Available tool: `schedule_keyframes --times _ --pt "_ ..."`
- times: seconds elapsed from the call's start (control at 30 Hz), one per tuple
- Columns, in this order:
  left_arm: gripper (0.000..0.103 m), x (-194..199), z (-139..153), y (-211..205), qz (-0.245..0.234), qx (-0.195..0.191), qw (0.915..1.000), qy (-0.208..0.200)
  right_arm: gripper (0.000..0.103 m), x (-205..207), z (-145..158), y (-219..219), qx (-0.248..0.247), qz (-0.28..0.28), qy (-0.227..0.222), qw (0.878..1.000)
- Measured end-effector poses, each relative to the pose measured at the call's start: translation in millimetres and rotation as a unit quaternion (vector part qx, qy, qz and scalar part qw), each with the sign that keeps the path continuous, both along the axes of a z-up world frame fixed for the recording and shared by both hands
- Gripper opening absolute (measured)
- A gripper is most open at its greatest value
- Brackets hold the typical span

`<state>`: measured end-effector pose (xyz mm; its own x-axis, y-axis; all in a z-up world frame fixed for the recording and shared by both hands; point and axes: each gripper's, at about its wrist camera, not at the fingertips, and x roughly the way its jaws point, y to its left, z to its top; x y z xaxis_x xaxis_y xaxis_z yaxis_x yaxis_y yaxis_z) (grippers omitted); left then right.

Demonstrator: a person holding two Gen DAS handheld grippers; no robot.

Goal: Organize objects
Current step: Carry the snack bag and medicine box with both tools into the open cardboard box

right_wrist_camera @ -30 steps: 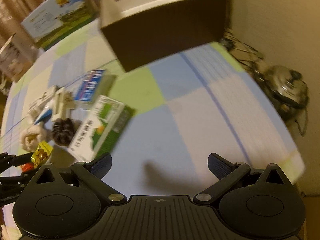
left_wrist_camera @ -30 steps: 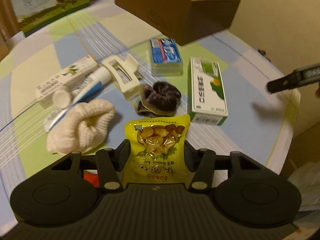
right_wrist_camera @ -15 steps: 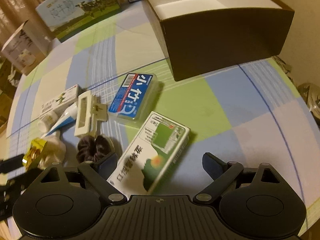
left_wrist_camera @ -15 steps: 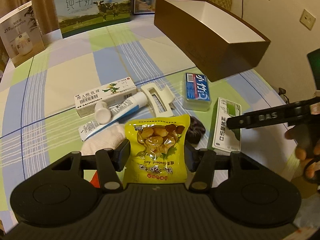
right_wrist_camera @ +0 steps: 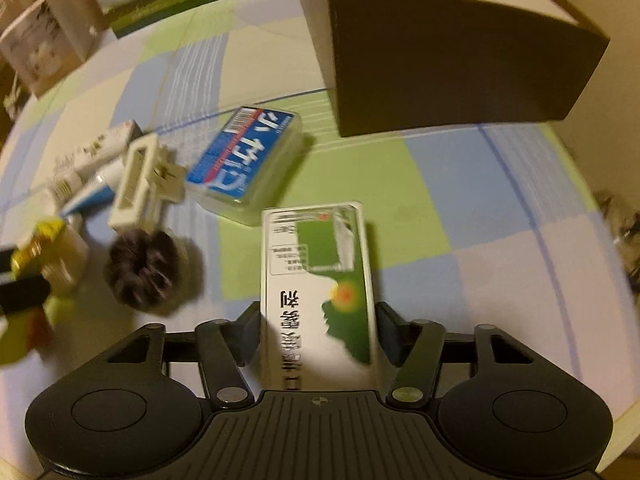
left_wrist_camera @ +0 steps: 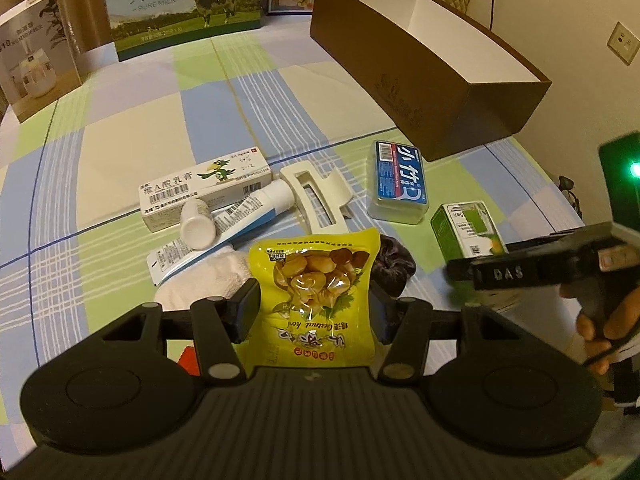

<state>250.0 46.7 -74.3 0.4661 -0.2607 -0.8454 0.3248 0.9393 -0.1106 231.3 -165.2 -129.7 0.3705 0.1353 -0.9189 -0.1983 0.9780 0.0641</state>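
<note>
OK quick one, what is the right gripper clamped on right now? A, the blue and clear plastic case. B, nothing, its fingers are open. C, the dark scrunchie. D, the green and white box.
D: in the right wrist view the right gripper has its fingers pressed against both sides of the green and white box, while the blue case and the scrunchie lie apart on the table.

The open box (left_wrist_camera: 424, 68) stands at the table's (left_wrist_camera: 132, 128) far right corner. Just before its near end lies the flat plastic case (left_wrist_camera: 398, 182), with the hair clip (left_wrist_camera: 316, 196) to its left. Left of the clip lie the tube (left_wrist_camera: 224, 228) and the carton (left_wrist_camera: 204, 188) behind it, touching. The milk carton (left_wrist_camera: 184, 4) stands along the far edge, a smaller box (left_wrist_camera: 34, 52) at the far left corner. The scrunchie (left_wrist_camera: 394, 264) lies nearer than the clip, the rolled cloth (left_wrist_camera: 204, 280) to its left.
</note>
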Motion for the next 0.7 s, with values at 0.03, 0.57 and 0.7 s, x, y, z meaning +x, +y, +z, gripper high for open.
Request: schedule_keyframes --times 0.03,0.57,0.7 --pt "0.051 1 0 -1 -0.002 -0.001 1.0 0.002 0.054 -2 -1 -2 -0.008 0.006 -0.007 1.0" --pt "0.051 16 19 -38 -0.001 -0.009 0.9999 -0.005 0.053 8 67 -62 0.05 0.061 -0.06 0.995" --pt "0.051 26 36 -65 0.005 -0.018 0.9996 -0.02 0.053 28 99 -82 0.068 0.074 -0.089 0.991"
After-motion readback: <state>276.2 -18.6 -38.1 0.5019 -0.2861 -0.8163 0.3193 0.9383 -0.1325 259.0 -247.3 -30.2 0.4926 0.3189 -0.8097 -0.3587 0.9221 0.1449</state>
